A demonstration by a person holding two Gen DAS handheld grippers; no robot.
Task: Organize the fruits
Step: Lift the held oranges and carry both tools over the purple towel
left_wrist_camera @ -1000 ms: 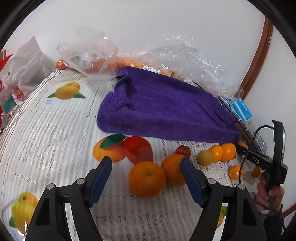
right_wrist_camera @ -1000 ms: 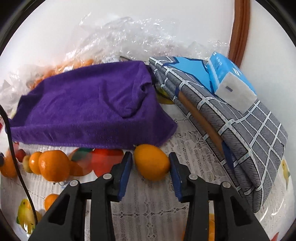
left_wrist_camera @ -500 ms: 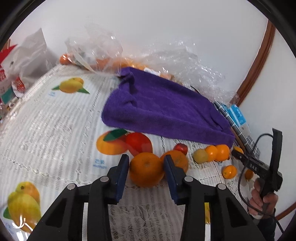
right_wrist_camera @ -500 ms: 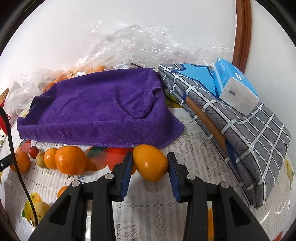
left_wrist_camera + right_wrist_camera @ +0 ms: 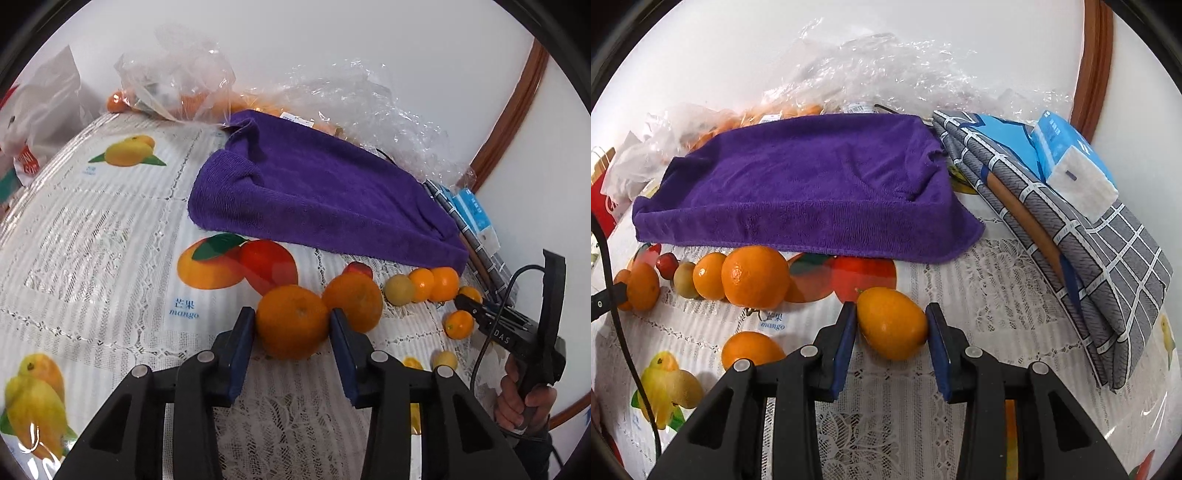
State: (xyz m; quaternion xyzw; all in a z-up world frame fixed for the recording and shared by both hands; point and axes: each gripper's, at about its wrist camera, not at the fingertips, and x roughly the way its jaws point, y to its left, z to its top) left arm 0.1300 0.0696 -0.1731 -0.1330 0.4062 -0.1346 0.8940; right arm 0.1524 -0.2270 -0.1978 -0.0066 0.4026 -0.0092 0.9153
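Note:
My left gripper is shut on a large orange, held just above the fruit-print tablecloth. A second large orange sits right behind it. A row of small fruits lies along the front edge of a purple towel. My right gripper is shut on an oval orange fruit. In the right wrist view a big orange and smaller fruits line the purple towel's front edge, and one more orange lies nearer.
Clear plastic bags with oranges lie against the back wall. A folded grey checked cloth with a blue tissue pack sits right of the towel. A white bag stands at the far left.
My left gripper closed on the large orange and lifted it slightly. My right gripper kept its hold on the oval fruit and drew back a little from the towel.

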